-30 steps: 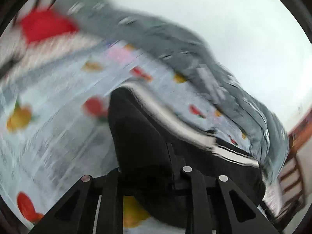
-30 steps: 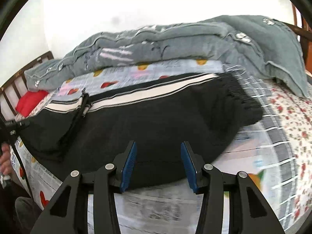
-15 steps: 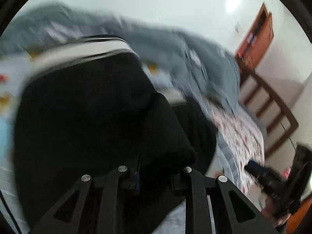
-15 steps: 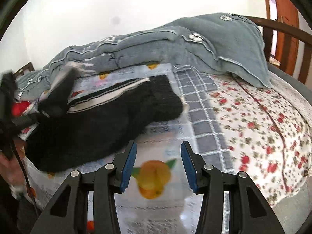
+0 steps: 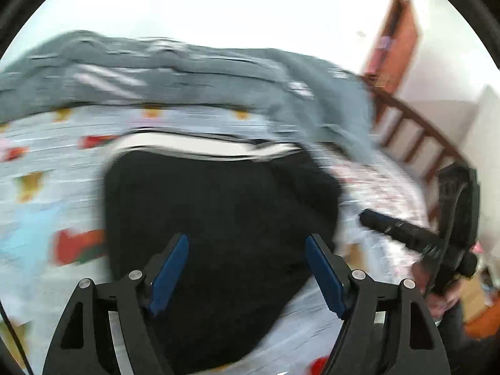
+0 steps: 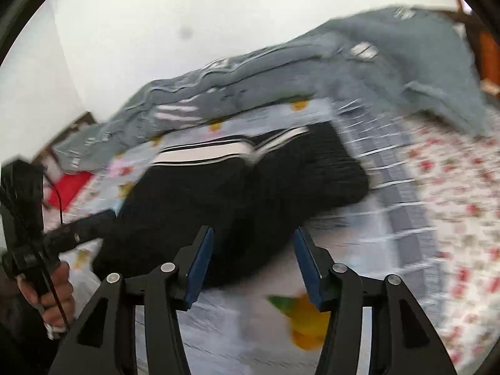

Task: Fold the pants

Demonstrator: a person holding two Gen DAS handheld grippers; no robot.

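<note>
The black pants (image 5: 218,218) with a white side stripe lie folded over on the fruit-print bed sheet (image 5: 40,193). My left gripper (image 5: 247,270) is open and empty just above their near edge. In the right wrist view the pants (image 6: 250,184) lie ahead of my right gripper (image 6: 253,264), which is open and empty over the sheet near their front edge. The left gripper's body (image 6: 62,234) shows at the far left of that view, touching the pants' left end. The right gripper (image 5: 406,234) shows at the right of the left wrist view. Both views are motion-blurred.
A rumpled grey quilt (image 5: 187,75) lies along the far side of the bed by the white wall. A floral sheet (image 6: 453,203) covers the right part. A wooden bed rail (image 5: 415,137) and a door (image 5: 393,37) stand at the right. A red cushion (image 6: 67,184) lies at the left.
My left gripper carried the pants' end over to the right, then opened and let go. The pants now lie folded shorter. My right gripper stayed open and swung around.
</note>
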